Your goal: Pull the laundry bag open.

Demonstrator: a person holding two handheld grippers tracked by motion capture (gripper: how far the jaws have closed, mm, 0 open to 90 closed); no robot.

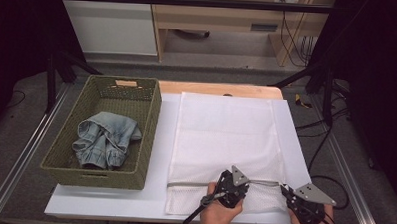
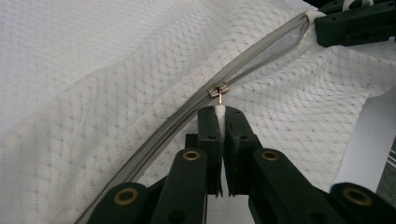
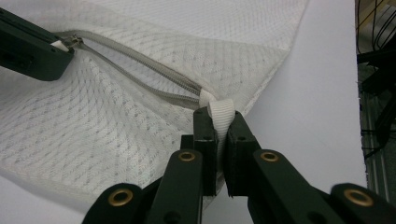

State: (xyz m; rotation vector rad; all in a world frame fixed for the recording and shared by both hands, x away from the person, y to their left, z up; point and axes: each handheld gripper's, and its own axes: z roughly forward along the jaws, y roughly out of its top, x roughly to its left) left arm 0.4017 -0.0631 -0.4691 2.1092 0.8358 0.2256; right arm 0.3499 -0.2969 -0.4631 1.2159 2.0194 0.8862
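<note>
Claws, two: left claw (image 2: pixel 222 112) clamps one zipper pull (image 2: pixel 218 90); right claw (image 3: pixel 218 116) clamps one white loop (image 3: pixel 221 112).

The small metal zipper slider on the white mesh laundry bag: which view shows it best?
The left gripper view: the small metal zipper slider sits close and sharp above the jaws. In the right gripper view the other gripper covers that spot; in the high view it is too small to tell.

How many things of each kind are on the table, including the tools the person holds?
Mesh laundry bag, white, zipped part way: 1
Woven basket, green: 1
Denim garment in the basket: 1
Handheld grippers, left gripper and right gripper, both clamped on the bag: 2
Total: 5
</note>
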